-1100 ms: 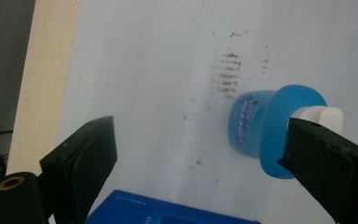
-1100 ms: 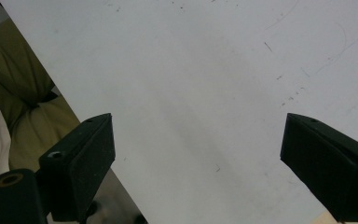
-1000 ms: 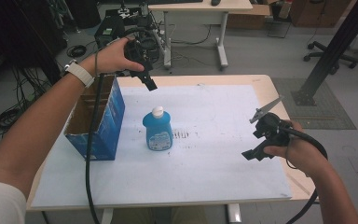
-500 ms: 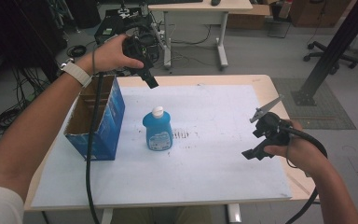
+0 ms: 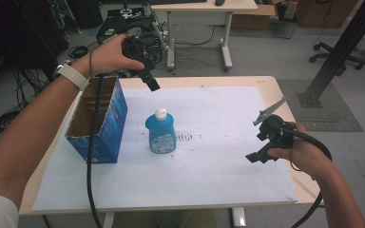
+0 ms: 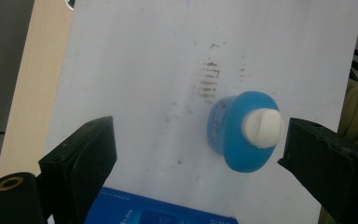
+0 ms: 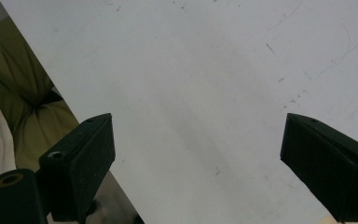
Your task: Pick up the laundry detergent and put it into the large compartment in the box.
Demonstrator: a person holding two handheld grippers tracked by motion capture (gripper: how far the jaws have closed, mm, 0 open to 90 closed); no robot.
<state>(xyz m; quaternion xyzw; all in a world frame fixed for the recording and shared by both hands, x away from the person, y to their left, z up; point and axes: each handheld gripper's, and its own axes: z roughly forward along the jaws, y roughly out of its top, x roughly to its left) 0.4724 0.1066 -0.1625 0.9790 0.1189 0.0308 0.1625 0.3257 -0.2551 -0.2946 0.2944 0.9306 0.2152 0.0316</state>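
The left gripper [image 5: 148, 80] hangs above the blue bottle [image 5: 161, 131] — fingers spread, empty. The right gripper [image 5: 261, 153] hovers over the counter [image 5: 228, 175] — fingers also apart.

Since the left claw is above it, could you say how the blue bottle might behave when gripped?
The blue bottle stands upright and narrow, so a sideways nudge may tip it. Its smooth plastic could slip or flex. The blue liquid suggests some weight.

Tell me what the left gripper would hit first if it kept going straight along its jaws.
Probably the blue plastic soap bottle, its white cap first: the open left gripper looks down at it, though it sits off-centre near one jaw. A slight miss would meet the white paper sheet. Depth is uncertain.
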